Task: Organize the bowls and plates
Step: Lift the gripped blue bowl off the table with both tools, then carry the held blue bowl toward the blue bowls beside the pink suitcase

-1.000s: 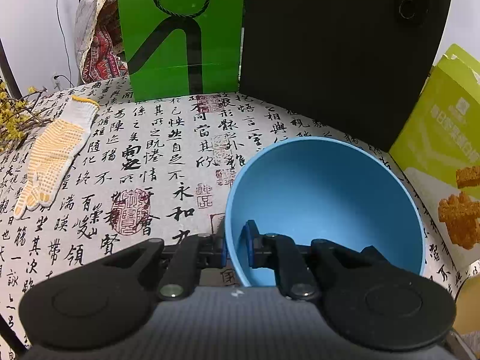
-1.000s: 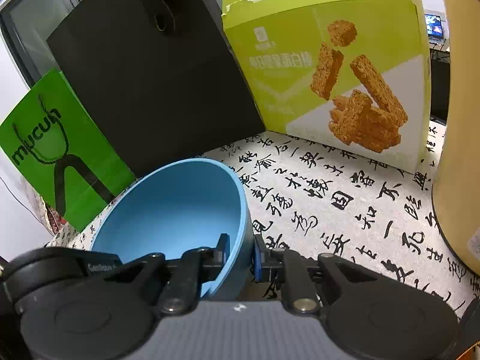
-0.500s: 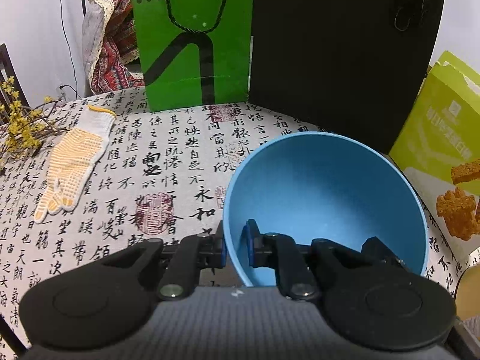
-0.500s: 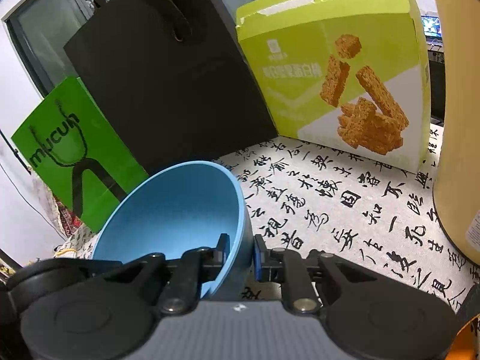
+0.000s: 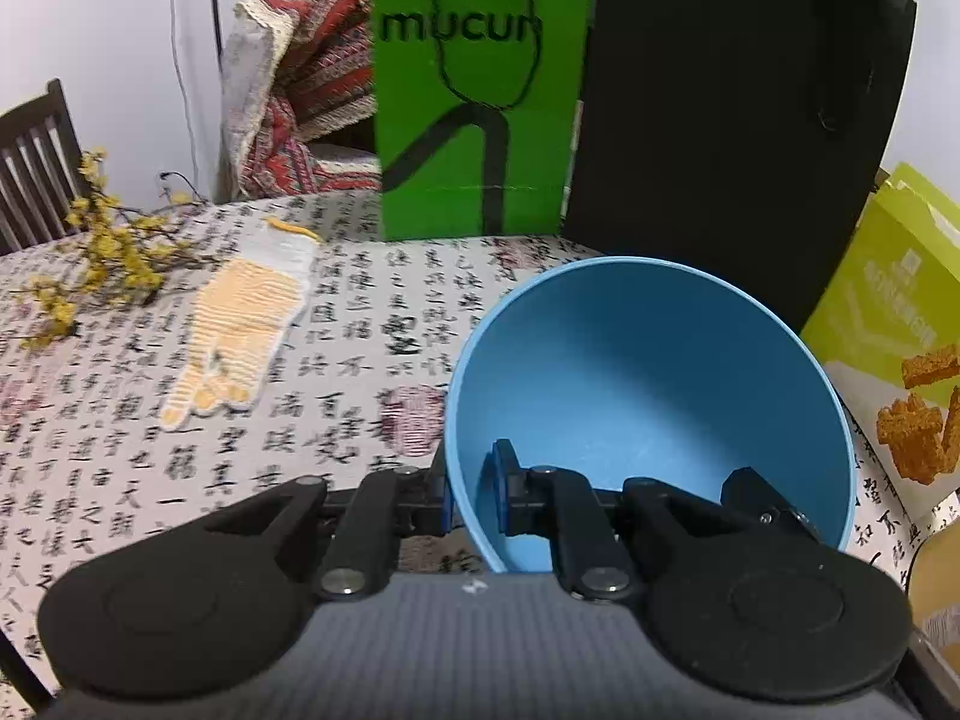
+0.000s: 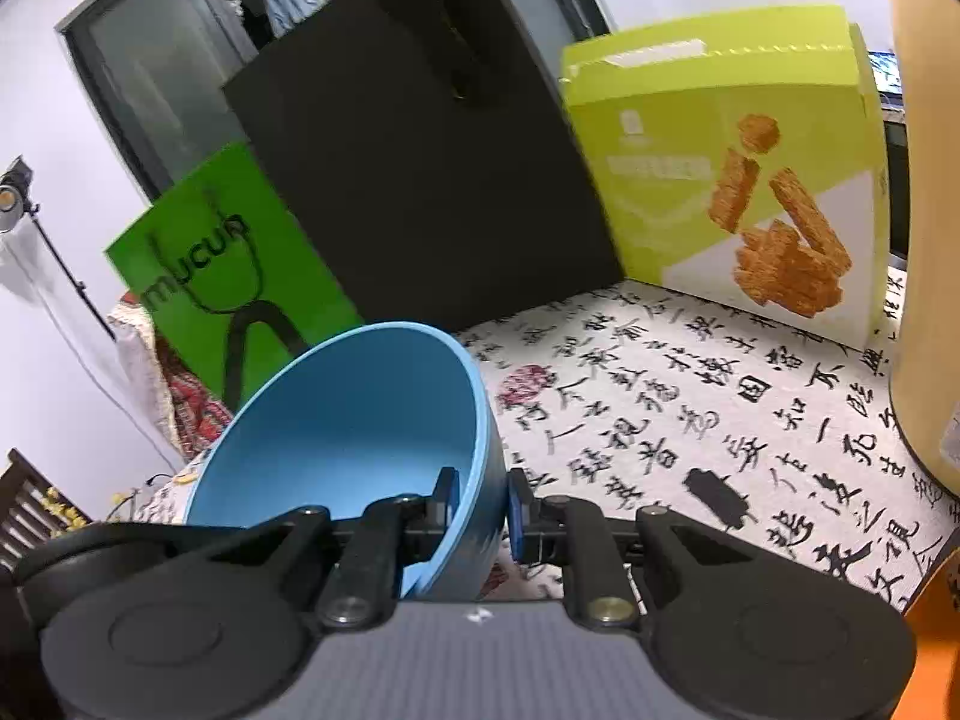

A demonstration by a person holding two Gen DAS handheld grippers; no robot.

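While the blue bowl [image 5: 648,384] is hanging above the desk [image 5: 336,360], both grippers are clamping it by its rim. The left gripper [image 5: 471,495] is pinching the left side of the wall, with one blue pad outside and the other one inside the bowl. The right gripper [image 6: 483,507] is pinching the opposite side in the same way, one pad inside and one outside. So the fingers of each gripper are standing nearly together, with only the thin wall of the bowl between them.

The bowl is not sitting level. In both wrist views its opening is turning up and toward the cameras, so the empty blue inside is showing and the far rim is standing higher than the near rim. A bowl is round, so it is having no real long side; its axis is leaning back toward the grippers.

Under the bowl, the desk is wearing a white cloth printed with black characters. A yellow and white work glove [image 5: 240,336] is lying flat on this cloth, well apart from the bowl on the left. Behind the bowl, a green paper bag [image 5: 480,96] and a black bag [image 5: 738,120] are standing upright side by side. A light green snack box [image 6: 732,180] is standing to the right of them.
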